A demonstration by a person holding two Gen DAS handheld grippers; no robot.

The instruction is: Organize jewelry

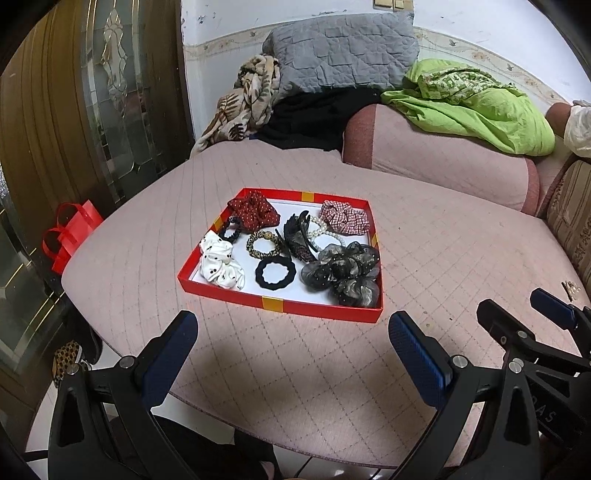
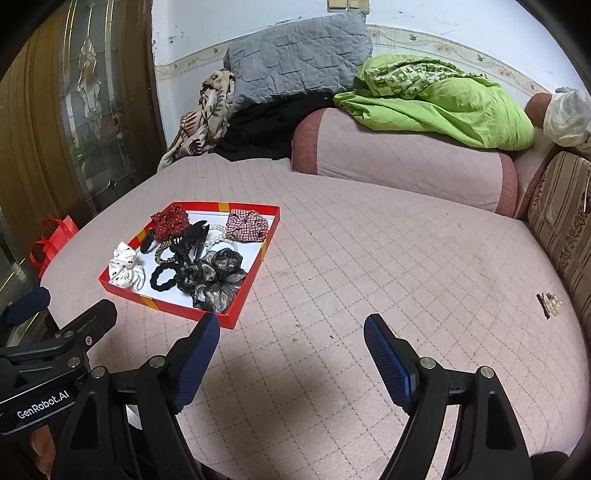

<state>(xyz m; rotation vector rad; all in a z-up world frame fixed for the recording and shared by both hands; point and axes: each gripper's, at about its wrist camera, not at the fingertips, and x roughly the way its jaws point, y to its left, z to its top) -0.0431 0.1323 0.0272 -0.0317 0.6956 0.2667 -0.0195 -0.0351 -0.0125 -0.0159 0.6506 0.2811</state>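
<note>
Flatly, red tray (image 1: 364,316) lies corner-on to grippers.

Even, soft indoor light from above; the grippers cast dull, blurry shadows on the pink cover (image 1: 332,369). Both views are sharp at centre, strongly bowed by fisheye, with black corners. The wall (image 2: 461,18) looks slightly overexposed.

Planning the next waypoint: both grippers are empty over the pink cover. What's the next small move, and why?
Probably swing the right gripper toward the small hair clip lying loose near the sofa's right edge. It appears to be the only piece outside the red tray, where the scrunchies already sit. The right gripper's jaws stand open with nothing between them, and it is the nearer one; the left gripper faces the tray.
</note>
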